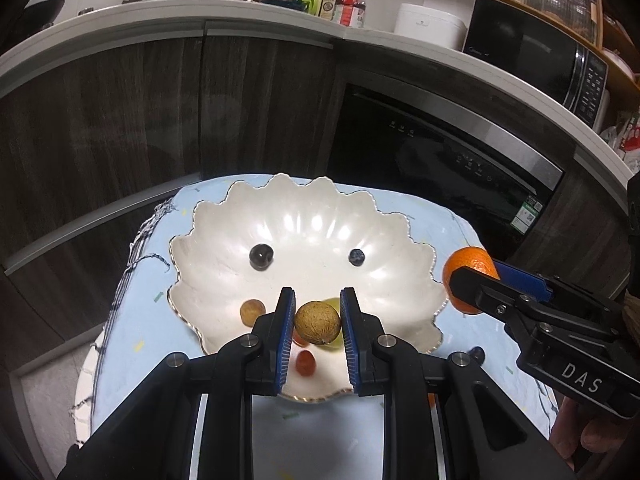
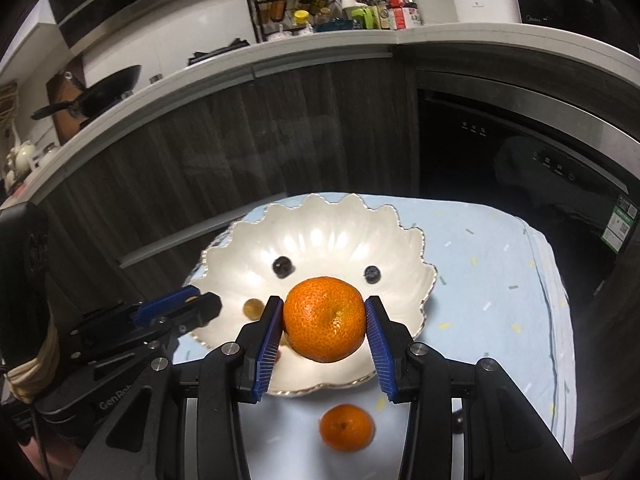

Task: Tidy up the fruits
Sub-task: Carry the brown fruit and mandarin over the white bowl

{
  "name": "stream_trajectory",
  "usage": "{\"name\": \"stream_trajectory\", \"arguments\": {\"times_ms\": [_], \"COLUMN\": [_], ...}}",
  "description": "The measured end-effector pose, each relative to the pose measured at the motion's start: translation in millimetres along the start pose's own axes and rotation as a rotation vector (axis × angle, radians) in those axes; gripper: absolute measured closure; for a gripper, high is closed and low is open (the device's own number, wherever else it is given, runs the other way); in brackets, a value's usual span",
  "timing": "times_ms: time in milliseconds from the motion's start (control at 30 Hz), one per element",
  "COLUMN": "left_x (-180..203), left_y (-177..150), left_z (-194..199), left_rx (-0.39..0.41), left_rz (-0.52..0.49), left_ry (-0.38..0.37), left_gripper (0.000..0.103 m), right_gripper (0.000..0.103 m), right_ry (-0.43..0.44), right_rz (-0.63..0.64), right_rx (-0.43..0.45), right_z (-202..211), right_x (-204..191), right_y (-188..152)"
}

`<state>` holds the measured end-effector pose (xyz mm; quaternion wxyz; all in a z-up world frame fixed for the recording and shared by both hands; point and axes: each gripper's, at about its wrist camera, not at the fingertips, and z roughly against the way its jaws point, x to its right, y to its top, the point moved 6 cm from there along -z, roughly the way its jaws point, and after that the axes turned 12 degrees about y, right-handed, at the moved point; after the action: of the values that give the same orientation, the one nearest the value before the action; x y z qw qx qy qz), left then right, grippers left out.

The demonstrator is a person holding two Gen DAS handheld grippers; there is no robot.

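A white scalloped bowl [image 1: 304, 216] [image 2: 332, 224] sits on a light blue cloth. My left gripper [image 1: 318, 322] is shut on a round brown longan [image 1: 318, 323], held above the bowl's near side. My right gripper [image 2: 325, 325] is shut on an orange mandarin [image 2: 325, 324], also over the bowl's near edge; the mandarin [image 1: 466, 264] shows at the right of the left wrist view. Inside the bowl lie two dark blueberries [image 1: 261, 256] [image 1: 357, 257], another longan [image 1: 252, 312], a small red fruit [image 1: 305, 363] and a green one partly hidden. A second mandarin [image 2: 346, 427] rests on the cloth.
The cloth-covered table [image 2: 500, 280] stands before dark cabinets [image 1: 160, 128] and a built-in black appliance [image 1: 440, 168]. A counter above carries bottles [image 2: 360, 4] and a white cooker [image 2: 484, 2]. A dark blueberry [image 1: 476, 354] lies on the cloth right of the bowl.
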<state>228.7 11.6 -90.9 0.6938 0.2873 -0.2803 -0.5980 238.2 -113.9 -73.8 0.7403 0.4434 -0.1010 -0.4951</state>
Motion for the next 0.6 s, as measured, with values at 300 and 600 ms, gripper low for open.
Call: {"name": "stream_trajectory", "arguments": {"times_ms": [300, 600], "left_x": [-9, -15], "left_y": [11, 24], "left_z": [-27, -49], "left_rx": [-0.03, -0.045], "left_rz": [0.0, -0.004], "left_ry": [0.028, 0.051], "left_gripper": [0.079, 0.079], "right_gripper": [0.06, 0.06], "right_ry": [-0.079, -0.123], "right_rz": [-0.009, -0.011], "right_rx": [-0.041, -0.065], "right_z": [-22, -45], "right_x": [13, 22], "right_y": [11, 16]}}
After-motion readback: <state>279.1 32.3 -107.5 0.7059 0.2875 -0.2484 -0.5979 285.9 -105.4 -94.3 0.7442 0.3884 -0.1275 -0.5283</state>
